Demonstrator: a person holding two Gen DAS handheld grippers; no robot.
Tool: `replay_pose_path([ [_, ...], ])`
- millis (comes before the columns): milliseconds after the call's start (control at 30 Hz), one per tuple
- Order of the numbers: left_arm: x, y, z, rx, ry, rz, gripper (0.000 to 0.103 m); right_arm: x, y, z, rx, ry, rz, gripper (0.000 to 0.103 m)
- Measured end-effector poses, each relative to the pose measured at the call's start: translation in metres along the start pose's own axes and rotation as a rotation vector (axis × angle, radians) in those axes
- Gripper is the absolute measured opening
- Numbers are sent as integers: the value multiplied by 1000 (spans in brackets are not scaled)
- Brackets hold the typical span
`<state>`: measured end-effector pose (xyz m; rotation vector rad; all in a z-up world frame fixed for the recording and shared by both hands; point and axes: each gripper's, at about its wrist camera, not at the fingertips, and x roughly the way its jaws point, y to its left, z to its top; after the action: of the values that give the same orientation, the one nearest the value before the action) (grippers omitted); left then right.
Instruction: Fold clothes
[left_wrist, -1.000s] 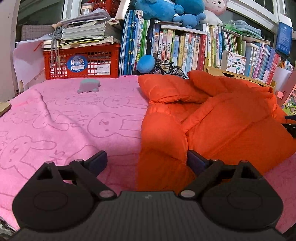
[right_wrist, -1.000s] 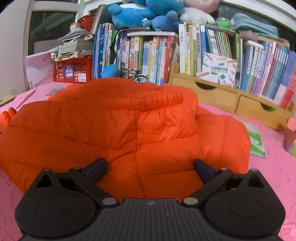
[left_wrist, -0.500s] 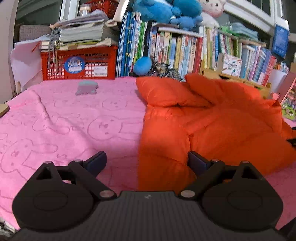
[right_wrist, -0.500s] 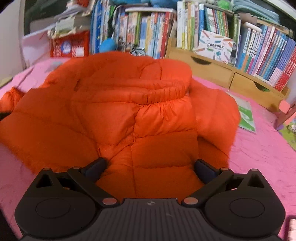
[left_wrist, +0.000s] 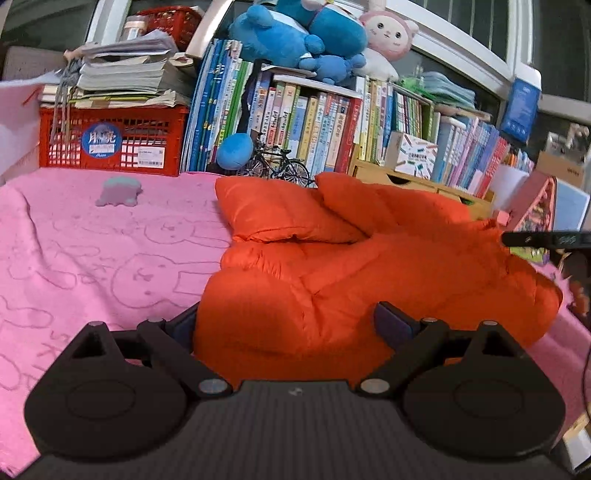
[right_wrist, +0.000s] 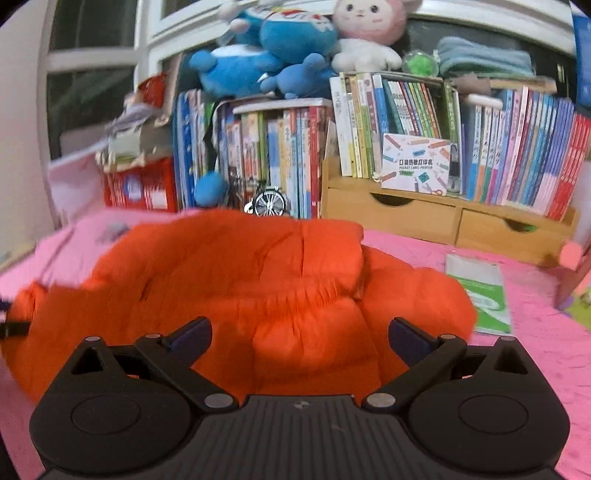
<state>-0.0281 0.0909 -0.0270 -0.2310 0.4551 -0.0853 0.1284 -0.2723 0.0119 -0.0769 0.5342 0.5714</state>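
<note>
Jacket partly gathered, folding not finished

Folding is looking part-way done to me. I am seeing the orange puffer jacket (left_wrist: 369, 266) lying on the pink blanket (left_wrist: 92, 258), toward its right half, with a sleeve (left_wrist: 280, 214) already turned in across the body at the far end. The rest is sitting puffy and uneven, so I am judging that the body is yet to be doubled over and flattened.

I am holding the left gripper (left_wrist: 284, 325) low and tilted downward at the jacket's near left edge. Its jaws are closing slightly while standing wide; the padded hem is bulging up between them, but the fingers (left_wrist: 391, 321) are not pressing on it, so nothing is being grasped.

I am aiming the right gripper (right_wrist: 299, 336) downward at the jacket's near right side, facing the elastic hem band (right_wrist: 295, 291). Its jaws are standing apart and released, with fabric beyond them rather than pinched. That view is blurring, so finer contact I cannot tell.
</note>
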Motion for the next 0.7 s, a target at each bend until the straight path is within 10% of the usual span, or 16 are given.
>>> replay_pose_path([
  [267, -3, 7, 8, -108, -41, -12, 22, 8, 8, -21, 11, 73, 14, 38],
  [367, -8, 5, 26, -88, -84, -32, 18, -19, 1, -19, 64, 14, -34, 20],
  [700, 8, -32, 95, 126, -225, -15, 18, -82, -28, 13, 136, -225, -130, 16],
])
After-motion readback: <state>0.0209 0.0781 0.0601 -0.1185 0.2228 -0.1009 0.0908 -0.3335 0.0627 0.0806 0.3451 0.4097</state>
